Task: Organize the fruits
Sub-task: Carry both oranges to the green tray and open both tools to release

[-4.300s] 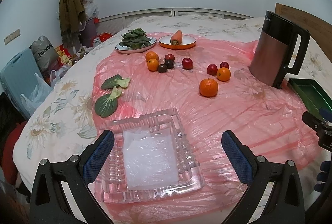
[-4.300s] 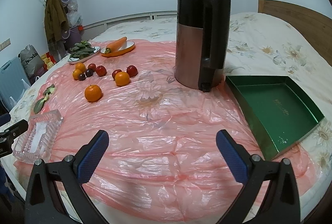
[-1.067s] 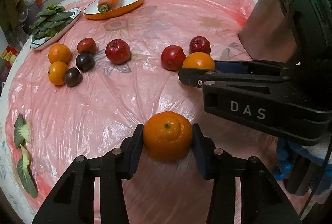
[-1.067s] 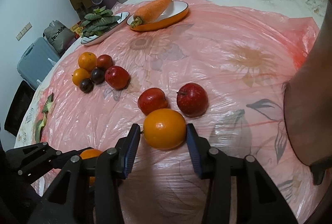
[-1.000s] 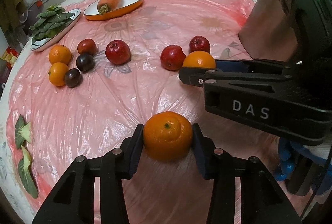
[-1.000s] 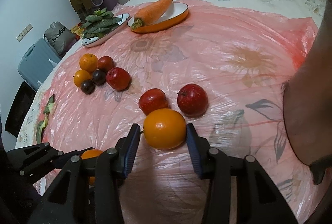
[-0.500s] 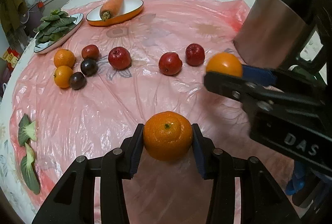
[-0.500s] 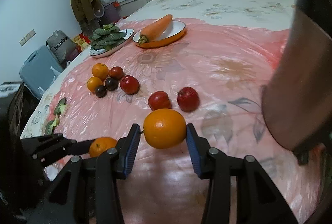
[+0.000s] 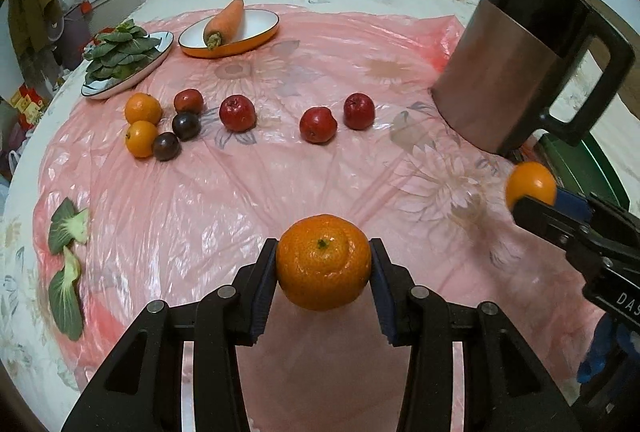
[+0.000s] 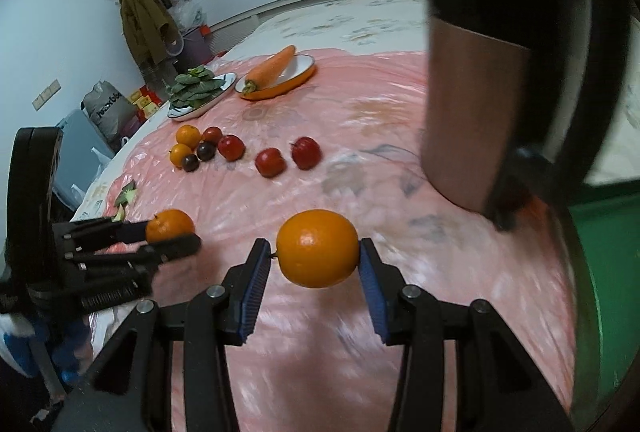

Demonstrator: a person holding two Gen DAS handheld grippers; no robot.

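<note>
Left wrist view: the left gripper [image 9: 323, 274] is clamped on a dimpled, slightly flattened mandarin [image 9: 323, 262], held clear above a pink plastic sheet [image 9: 248, 191] spread over a flower-printed bed. Right wrist view: the right gripper [image 10: 311, 264] pinches a smoother, rounder orange [image 10: 318, 248] by its sides, lifted above the same crinkly, glossy film.

Ahead of both grippers, well apart, lie three red apples, two small oranges and two dark plums. A tall, hard metal kettle [image 10: 500, 79] stands close to the right of the right gripper, with a green, flat-walled box [image 10: 604, 272] beyond it, likely the destination.

Carrying well probably means keeping each grip light but even, since round peel can roll out of flat pads, steering the right fruit wide of the kettle, and lowering fully before releasing.
</note>
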